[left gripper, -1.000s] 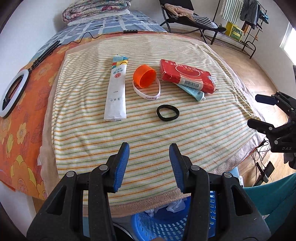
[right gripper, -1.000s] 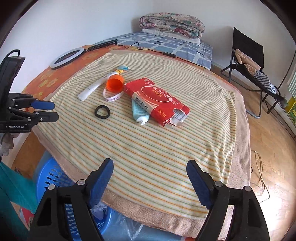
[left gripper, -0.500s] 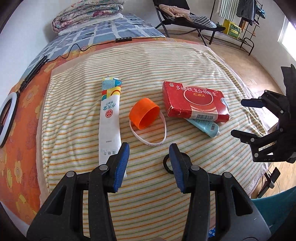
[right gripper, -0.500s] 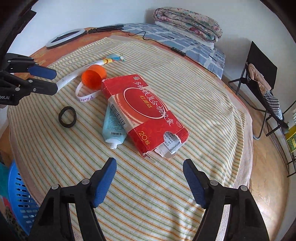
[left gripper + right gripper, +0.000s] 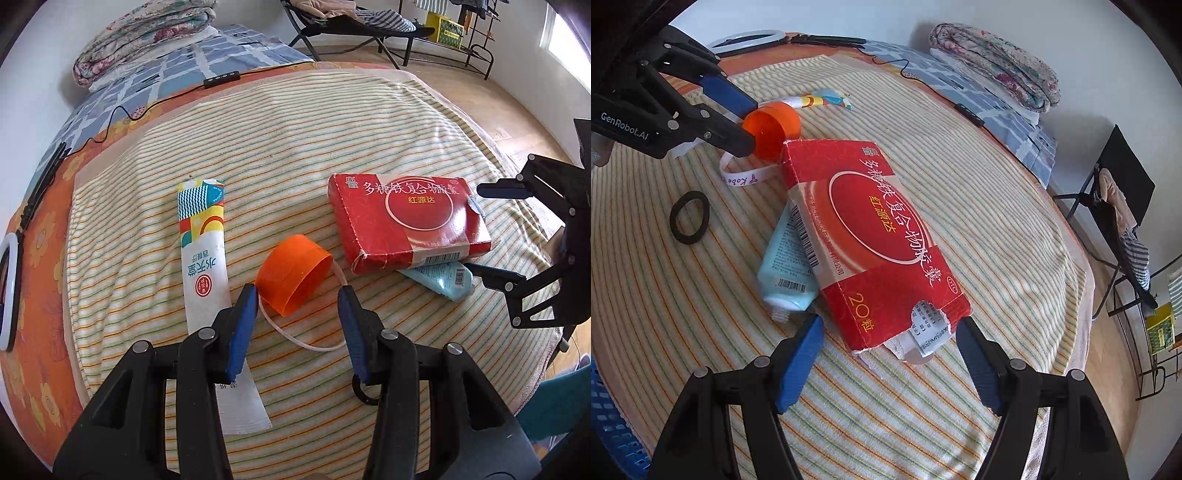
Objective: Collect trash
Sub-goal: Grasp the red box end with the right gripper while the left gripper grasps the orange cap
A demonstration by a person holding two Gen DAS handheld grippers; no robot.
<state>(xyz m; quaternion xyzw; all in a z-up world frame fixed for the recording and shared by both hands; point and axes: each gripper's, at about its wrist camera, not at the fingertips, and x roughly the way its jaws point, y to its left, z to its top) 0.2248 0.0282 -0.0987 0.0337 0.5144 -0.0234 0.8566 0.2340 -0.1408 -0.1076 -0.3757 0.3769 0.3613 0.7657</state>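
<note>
One torn red box (image 5: 871, 236) (flap open)

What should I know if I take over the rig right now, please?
Left hand-held gripper: open, holding nothing, pads either side of the orange cap.
Right hand-held gripper: jaws closing around the torn end of the red box, not yet gripping.
On the striped towel: blue tube partly under the box, white band, black ring, long sachet.
Blue basket at the near edge.
Nothing lifted yet; all six pieces remain.
</note>
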